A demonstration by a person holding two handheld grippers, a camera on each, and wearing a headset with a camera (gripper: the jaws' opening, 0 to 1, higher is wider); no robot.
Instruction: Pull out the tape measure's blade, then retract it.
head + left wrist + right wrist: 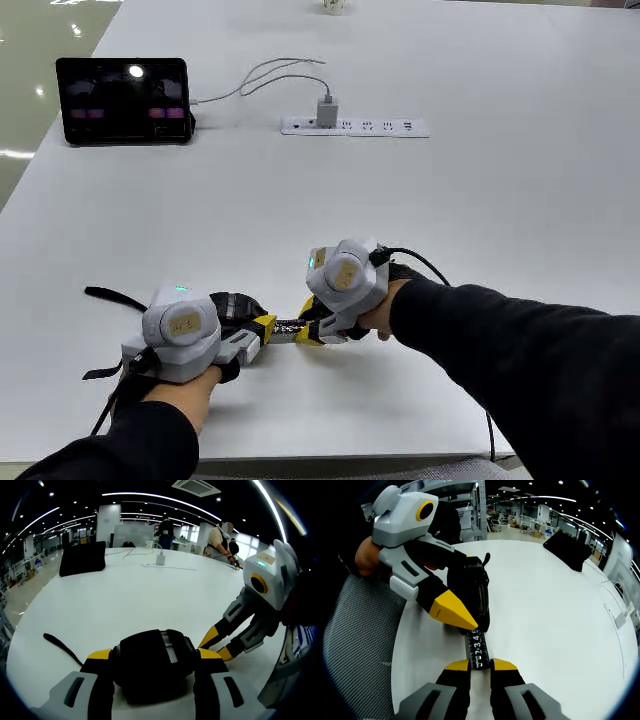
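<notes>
The tape measure [152, 662], a black case, is clamped between the yellow-tipped jaws of the left gripper [155, 655] and rests on the white table [450, 200]. The jaws are spread to the case's width and pressed on both its sides. A short length of blade [476, 647] is drawn out of the case, with black numerals seen on it in the right gripper view. The blade's free end is pinched by the right gripper [480, 666], whose jaws are set narrow with only the blade between them. The two grippers are held close, tips nearly facing, with the blade spanning the small gap between them. In the left gripper view the right gripper is seen to the right of the case, its yellow tips lowered to the table just beside it. A black strap [62, 647] is laid on the table to the left of the left gripper. Well ahead of both grippers, a dark tablet [123, 100] is stood up to the far left. A white power strip [355, 126] is laid further right, with a charger [327, 110] plugged in. A cable [270, 75] is run from the charger towards the tablet. A grey mesh seat [355, 645] is seen off the table edge, behind the left gripper, in the right gripper view.
</notes>
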